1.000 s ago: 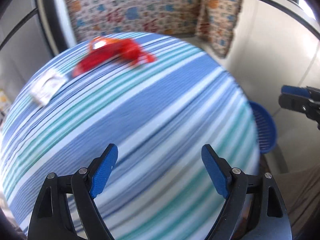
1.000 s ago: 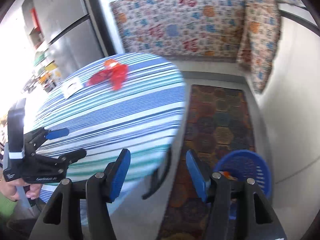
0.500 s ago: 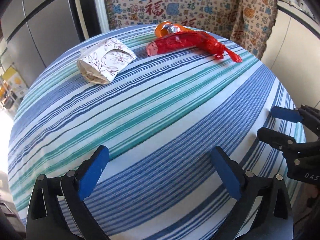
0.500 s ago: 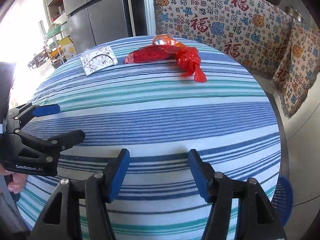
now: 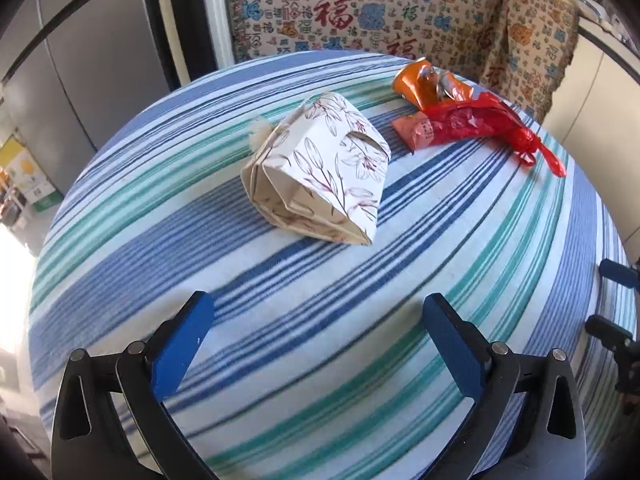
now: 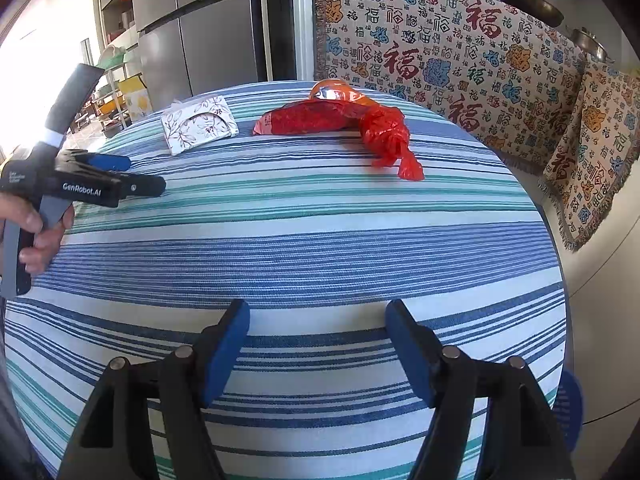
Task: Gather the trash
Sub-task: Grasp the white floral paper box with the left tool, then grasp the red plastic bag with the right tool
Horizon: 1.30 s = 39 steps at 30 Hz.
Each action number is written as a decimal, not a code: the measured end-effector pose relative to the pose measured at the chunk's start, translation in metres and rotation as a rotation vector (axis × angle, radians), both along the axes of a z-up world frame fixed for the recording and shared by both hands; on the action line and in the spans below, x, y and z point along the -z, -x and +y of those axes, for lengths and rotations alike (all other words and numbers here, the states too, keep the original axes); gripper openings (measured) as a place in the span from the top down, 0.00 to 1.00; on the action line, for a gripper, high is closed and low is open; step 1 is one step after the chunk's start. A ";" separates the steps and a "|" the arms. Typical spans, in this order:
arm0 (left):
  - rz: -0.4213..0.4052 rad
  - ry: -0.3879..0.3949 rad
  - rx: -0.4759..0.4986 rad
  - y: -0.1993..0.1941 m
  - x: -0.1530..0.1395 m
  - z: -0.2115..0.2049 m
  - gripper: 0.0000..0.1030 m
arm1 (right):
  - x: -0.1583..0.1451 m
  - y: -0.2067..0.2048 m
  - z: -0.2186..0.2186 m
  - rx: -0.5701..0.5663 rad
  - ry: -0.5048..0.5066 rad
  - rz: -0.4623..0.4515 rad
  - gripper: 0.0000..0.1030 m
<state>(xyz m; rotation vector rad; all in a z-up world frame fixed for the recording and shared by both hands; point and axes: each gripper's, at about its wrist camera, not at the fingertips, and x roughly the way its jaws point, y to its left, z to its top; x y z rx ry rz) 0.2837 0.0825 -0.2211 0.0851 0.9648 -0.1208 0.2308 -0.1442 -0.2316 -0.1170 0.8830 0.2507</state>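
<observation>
A round table under a blue, teal and white striped cloth carries the trash near its far edge: a flattened floral-print paper box, and to its right a red plastic bag knotted at one end, lying over a red-orange packet, with a crumpled orange foil wrapper just behind them against the far rim. The left gripper hangs over the cloth short of the paper box, jaws spread to their widest, nothing between them. The right gripper hovers above the near edge, its jaws having just been opening, only bare cloth between its blue pads. A hand grips the left tool's trigger. A blue plastic basket peeks from beneath the table's right edge.
</observation>
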 end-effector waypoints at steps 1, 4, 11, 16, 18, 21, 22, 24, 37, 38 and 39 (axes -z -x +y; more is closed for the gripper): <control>0.002 0.001 0.030 -0.003 0.000 -0.001 0.00 | 0.000 0.000 0.000 0.000 0.000 0.000 0.29; 0.010 0.047 0.117 -0.014 -0.009 -0.001 0.01 | 0.000 0.000 0.001 0.000 0.000 -0.001 0.29; -0.033 0.144 0.123 -0.056 -0.035 0.009 0.01 | 0.000 0.000 0.001 -0.001 0.000 -0.001 0.29; 0.037 0.214 0.122 -0.077 -0.019 0.009 0.39 | 0.000 0.000 0.000 -0.001 0.001 -0.001 0.29; 0.042 0.249 0.114 -0.072 -0.016 0.010 0.57 | 0.000 0.000 0.000 -0.001 0.000 -0.001 0.29; 0.014 0.246 0.050 -0.051 -0.022 0.012 0.61 | 0.000 0.000 0.000 -0.001 -0.001 0.000 0.29; 0.011 0.248 0.038 -0.042 -0.024 0.012 0.62 | 0.000 0.000 0.000 -0.002 -0.001 0.000 0.29; 0.010 0.232 -0.011 -0.021 -0.026 0.010 0.62 | 0.000 0.000 -0.001 0.000 -0.008 0.000 0.29; -0.065 0.204 -0.122 0.055 -0.018 -0.007 0.61 | -0.024 -0.130 -0.027 0.049 0.056 0.044 0.31; -0.068 0.214 -0.128 0.055 -0.017 -0.007 0.61 | -0.023 -0.143 -0.024 0.042 0.074 0.040 0.31; -0.071 0.221 -0.132 0.054 -0.016 -0.006 0.61 | -0.021 -0.155 -0.018 0.033 0.100 0.039 0.31</control>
